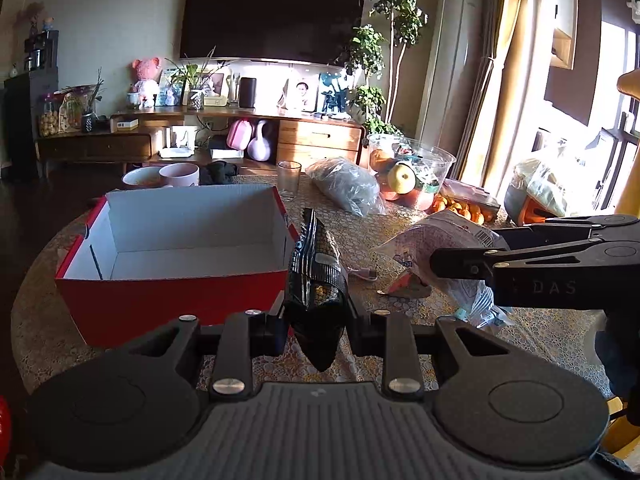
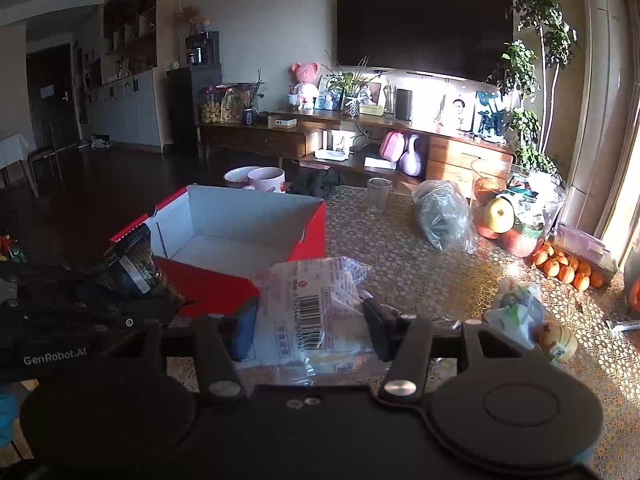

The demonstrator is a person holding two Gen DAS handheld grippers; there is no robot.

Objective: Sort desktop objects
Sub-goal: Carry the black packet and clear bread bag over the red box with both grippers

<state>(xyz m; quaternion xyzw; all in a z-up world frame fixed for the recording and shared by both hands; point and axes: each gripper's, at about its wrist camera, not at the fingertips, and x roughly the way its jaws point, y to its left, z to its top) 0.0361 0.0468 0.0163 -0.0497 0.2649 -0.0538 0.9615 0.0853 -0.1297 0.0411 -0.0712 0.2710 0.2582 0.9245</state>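
Note:
My left gripper [image 1: 316,330] is shut on a black snack packet [image 1: 316,276] that stands up between its pads, just right of the red box [image 1: 168,300]. The box is open and white inside, with nothing in it. My right gripper [image 2: 310,328] is shut on a clear plastic packet with a barcode [image 2: 312,304], held above the table near the box's [image 2: 224,292] right corner. In the left wrist view the right gripper [image 1: 448,268] comes in from the right with that pale packet [image 1: 436,240]. The left gripper with the black packet [image 2: 136,276] shows at the left of the right wrist view.
On the patterned round table [image 1: 400,224] stand a drinking glass [image 1: 289,180], a grey plastic bag [image 1: 346,186], a clear bowl of fruit [image 1: 408,178], loose tangerines [image 1: 464,208], two pink bowls [image 1: 162,176] behind the box, and small wrapped items [image 2: 520,312] at the right.

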